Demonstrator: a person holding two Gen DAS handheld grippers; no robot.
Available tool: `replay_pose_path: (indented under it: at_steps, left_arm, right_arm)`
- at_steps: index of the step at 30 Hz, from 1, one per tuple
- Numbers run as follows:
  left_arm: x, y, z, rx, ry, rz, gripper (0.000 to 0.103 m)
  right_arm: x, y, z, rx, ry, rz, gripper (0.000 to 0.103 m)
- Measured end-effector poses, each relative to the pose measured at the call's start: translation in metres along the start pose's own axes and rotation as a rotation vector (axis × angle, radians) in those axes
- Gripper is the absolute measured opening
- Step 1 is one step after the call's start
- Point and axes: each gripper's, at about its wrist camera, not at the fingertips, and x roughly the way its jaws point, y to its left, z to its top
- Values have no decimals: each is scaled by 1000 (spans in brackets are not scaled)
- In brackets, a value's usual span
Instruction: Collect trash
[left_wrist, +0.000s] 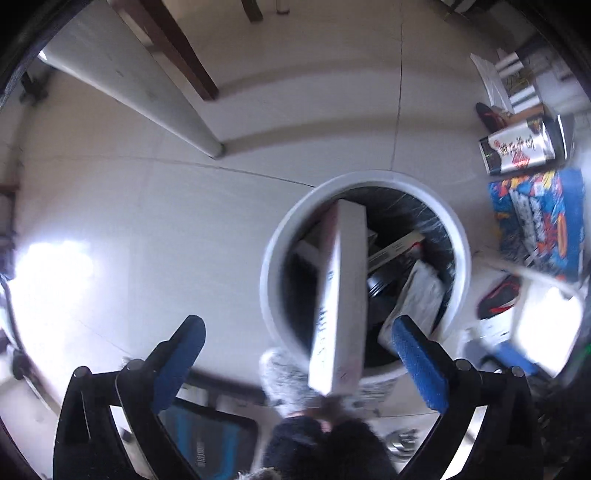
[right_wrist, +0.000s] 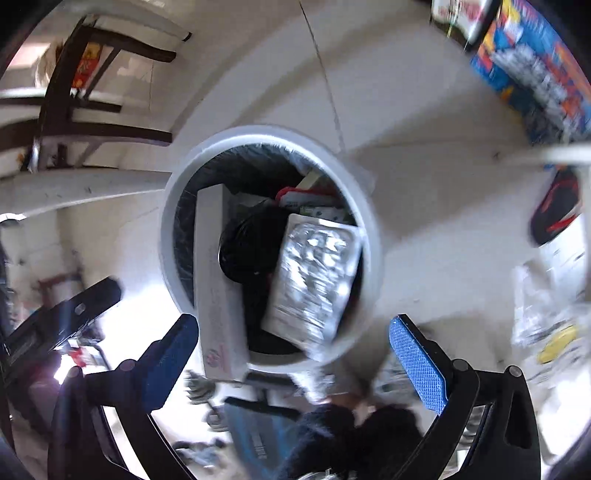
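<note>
Your left tool (left_wrist: 299, 354) points down over the round white plastic trash bin (left_wrist: 273, 258) with a black liner, which stands on the pale tiled floor (left_wrist: 147, 221). Its blue-padded jaws are spread wide and grip nothing. Between them, touching neither pad, is a long flat white cardboard box (left_wrist: 341, 295), blurred, with its far end already inside the bin's mouth and its near end above the front rim.

Your right tool (right_wrist: 295, 354) is likewise released, with both blue pads well apart and nothing clasped. In its view a crinkled silver foil packet (right_wrist: 314, 277) is tilted in the right half of the bin's opening, its lower edge over the near rim; it touches neither pad. The same white box leans along the left inner side of the bin (right_wrist: 369, 229), just beside a bunched black plastic bag (right_wrist: 251, 243) in the middle. A red-and-white wrapper (right_wrist: 306, 199) lies behind the foil packet, deeper in the bin.

Around the bin, a colourful blue printed carton (left_wrist: 539, 221) sits on the floor to the right, and dark wooden chair legs (right_wrist: 92, 81) stand to the upper left. Your dark fuzzy sleeve (left_wrist: 325, 443) shows at the bottom edge of the left view.
</note>
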Motion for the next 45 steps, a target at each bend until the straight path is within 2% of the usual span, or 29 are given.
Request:
replay_pose_path:
  at_steps: [3, 8, 14, 19, 24, 30, 34, 37, 41, 45]
  left_arm:
    - [-27, -2, -19, 37, -29, 69, 103]
    - [-79, -3, -44, 52, -49, 92, 103]
    - [-161, -6, -69, 78, -75, 70, 103]
    - [-241, -6, -85, 107, -98, 6, 103]
    - [-336, -5, -101, 151, -135, -75, 103]
    - [-448, 1, -123, 186, -227, -167, 103]
    - [-508, 9, -135, 194, -293, -207, 103]
    - [-535, 16, -143, 184, -318, -232, 103]
    - [-559, 24, -159, 152, -310, -294, 103]
    - [-573, 25, -177, 137, -298, -335, 103]
  right_arm:
    - [-28, 10, -10, -46, -58, -119, 103]
    - [-86, 19, -34, -101, -100, -248, 103]
    - [-180, 45, -73, -144, -111, -265, 103]
    - [-261, 74, -99, -161, -134, -234, 103]
    - [-370, 101, -128, -155, -175, -163, 103]
    - [-504, 132, -169, -187, -234, -59, 103]
    - [-573, 145, -197, -212, -283, -17, 103]
    - [-614, 150, -216, -225, -314, 8, 103]
    - [-657, 161, -240, -247, -351, 34, 103]
    - [-676, 167, -258, -260, -349, 50, 103]
